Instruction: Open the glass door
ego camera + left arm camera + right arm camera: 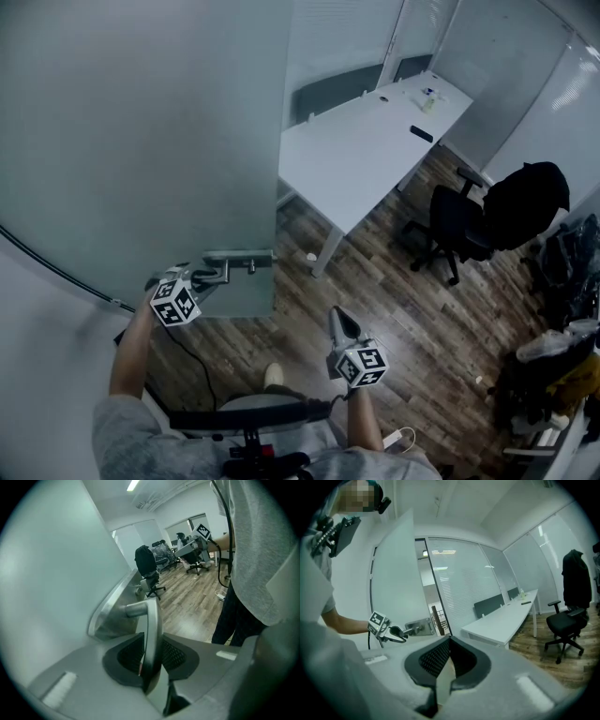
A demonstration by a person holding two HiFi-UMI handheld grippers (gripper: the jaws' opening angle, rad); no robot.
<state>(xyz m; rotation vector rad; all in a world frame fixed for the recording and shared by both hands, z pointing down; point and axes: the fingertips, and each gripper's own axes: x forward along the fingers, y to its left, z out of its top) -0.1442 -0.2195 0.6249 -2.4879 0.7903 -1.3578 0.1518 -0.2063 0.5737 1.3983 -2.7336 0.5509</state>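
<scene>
The frosted glass door (141, 141) fills the left of the head view, swung partly open with its edge toward the room. Its metal lever handle (225, 272) sticks out from a lock plate (239, 256) near the door's edge. My left gripper (202, 277) is shut on that lever. In the left gripper view the lever (152, 625) runs upright between the black pads (129, 656), which press on both its sides. My right gripper (339, 323) hangs to the right of the door, over the wood floor. It is shut and holds nothing; its tips (450, 639) meet.
A long white desk (375, 141) stands just beyond the door's edge. Past it is a black office chair (450, 225), with a dark coat (525, 197) beside it. Bags and clutter (562, 375) line the right wall. Glass partitions (464, 583) enclose the room.
</scene>
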